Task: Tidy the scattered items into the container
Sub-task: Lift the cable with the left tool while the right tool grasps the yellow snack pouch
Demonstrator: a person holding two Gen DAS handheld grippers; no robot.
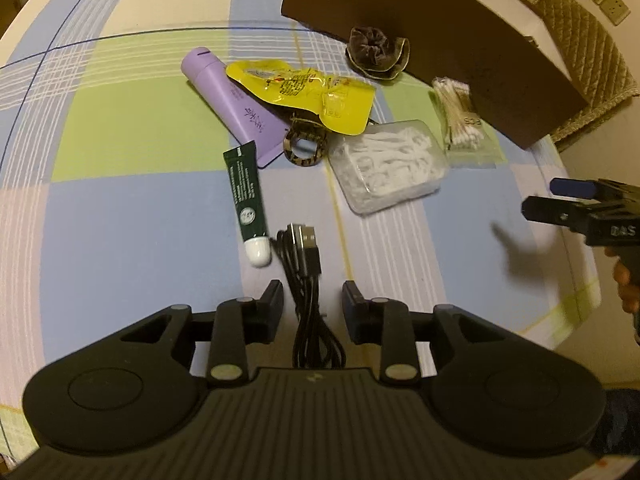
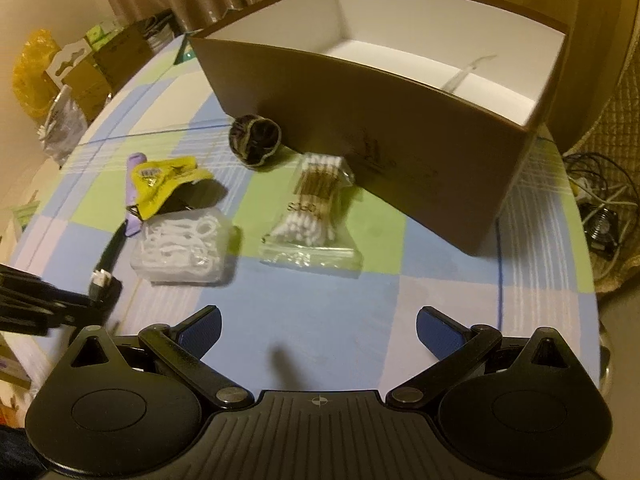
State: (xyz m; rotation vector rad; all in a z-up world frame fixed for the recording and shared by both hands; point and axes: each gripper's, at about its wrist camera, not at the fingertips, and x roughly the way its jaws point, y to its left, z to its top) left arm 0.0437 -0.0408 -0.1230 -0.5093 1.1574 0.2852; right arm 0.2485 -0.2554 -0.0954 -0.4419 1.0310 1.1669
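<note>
Both black two-finger grippers are being held spread over the checked tablecloth (image 1: 120, 220), the left gripper (image 1: 312, 300) straddling a coiled black USB cable (image 1: 308, 276) untouched, the right gripper (image 2: 318, 330), marked "DAS", empty near the brown cardboard box (image 2: 380, 152).

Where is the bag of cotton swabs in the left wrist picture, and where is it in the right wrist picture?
Left wrist: bag of cotton swabs upper right, by the brown box.
Right wrist: it lies centre, left of the box's front wall.
Shared landmark: the clear case of floss picks.
</note>
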